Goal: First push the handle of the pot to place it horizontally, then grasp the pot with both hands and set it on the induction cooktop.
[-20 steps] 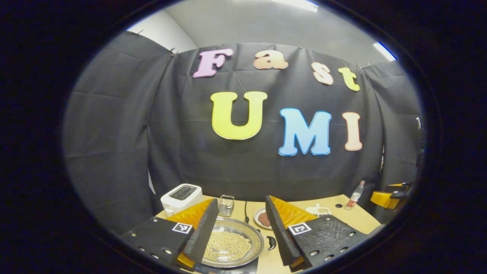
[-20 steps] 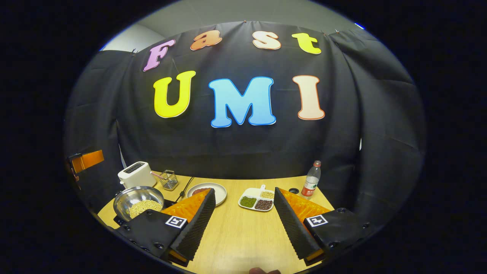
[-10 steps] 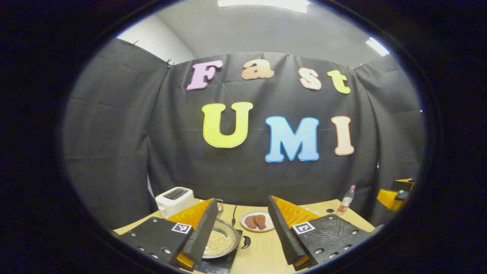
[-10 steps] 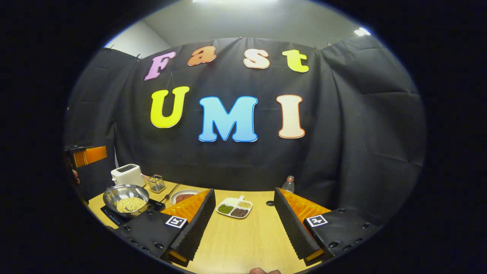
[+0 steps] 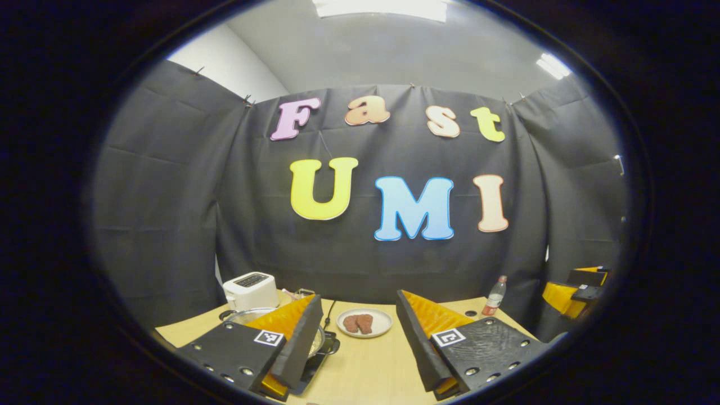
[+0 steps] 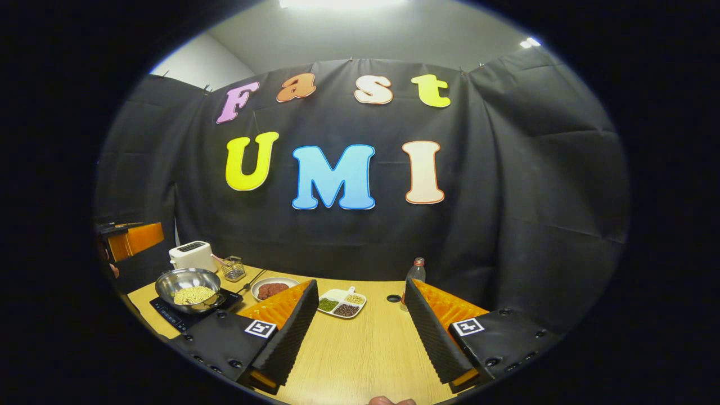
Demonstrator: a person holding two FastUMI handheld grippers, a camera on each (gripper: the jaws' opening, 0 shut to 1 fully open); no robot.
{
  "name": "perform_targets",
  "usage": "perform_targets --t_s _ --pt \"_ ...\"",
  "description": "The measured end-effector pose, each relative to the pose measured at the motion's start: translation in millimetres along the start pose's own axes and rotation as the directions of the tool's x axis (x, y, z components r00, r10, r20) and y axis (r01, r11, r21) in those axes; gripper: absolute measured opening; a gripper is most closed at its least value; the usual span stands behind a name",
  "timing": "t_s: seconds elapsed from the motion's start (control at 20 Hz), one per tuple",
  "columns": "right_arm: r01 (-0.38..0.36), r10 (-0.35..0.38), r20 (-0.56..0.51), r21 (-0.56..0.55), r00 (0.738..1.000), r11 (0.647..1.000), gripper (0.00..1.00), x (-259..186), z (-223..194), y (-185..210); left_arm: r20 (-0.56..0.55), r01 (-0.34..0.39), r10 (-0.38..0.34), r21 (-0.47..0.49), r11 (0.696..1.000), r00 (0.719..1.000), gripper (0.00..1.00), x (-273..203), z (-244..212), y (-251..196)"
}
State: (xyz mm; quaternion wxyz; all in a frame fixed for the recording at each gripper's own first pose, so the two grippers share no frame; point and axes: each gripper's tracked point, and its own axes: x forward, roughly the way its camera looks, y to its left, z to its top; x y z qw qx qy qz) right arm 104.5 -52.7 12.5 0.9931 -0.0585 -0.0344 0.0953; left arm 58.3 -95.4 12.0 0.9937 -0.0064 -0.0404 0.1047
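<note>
A steel pot (image 6: 188, 283) holding pale beans sits on the black induction cooktop (image 6: 169, 315) at the table's left in the right gripper view. In the left gripper view the pot (image 5: 242, 316) is mostly hidden behind my left finger, with the cooktop (image 5: 316, 360) under it. My left gripper (image 5: 355, 337) is open, held back from the pot with nothing between its fingers. My right gripper (image 6: 360, 332) is open over bare table to the right of the pot. The other gripper (image 6: 132, 239) hangs at the far left of the right gripper view.
A white toaster (image 6: 193, 256), a wire basket (image 6: 233, 268), a plate of meat (image 6: 273, 289), a divided dish of beans (image 6: 340, 304) and a bottle (image 6: 415, 273) stand along the wooden table (image 6: 360, 360). A cord (image 5: 329, 312) runs from the cooktop.
Both grippers have drawn back and up from the pot, which looks smaller and farther away. The pot stays on the cooktop. Both stay open.
</note>
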Motion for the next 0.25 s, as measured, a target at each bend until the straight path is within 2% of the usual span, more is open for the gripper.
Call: perform_targets --t_s 0.15,0.2,0.25 --pt "-0.022 0.022 -0.004 0.007 1.000 1.000 0.98 -9.4 -0.6 -1.6 0.010 0.001 -0.001 -0.018 1.000 1.000 0.82 -16.3 3.7 -20.3" --pt "-0.018 0.018 -0.002 0.006 1.000 1.000 0.98 -14.9 -0.2 -3.8 0.022 0.010 -0.010 -0.011 1.000 1.000 0.80 -21.4 8.4 -24.1" --pt "-0.006 0.006 0.001 0.004 1.000 1.000 0.92 -19.7 0.2 -6.1 0.037 0.017 -0.017 0.002 1.000 0.999 0.80 -26.2 13.3 -24.5"
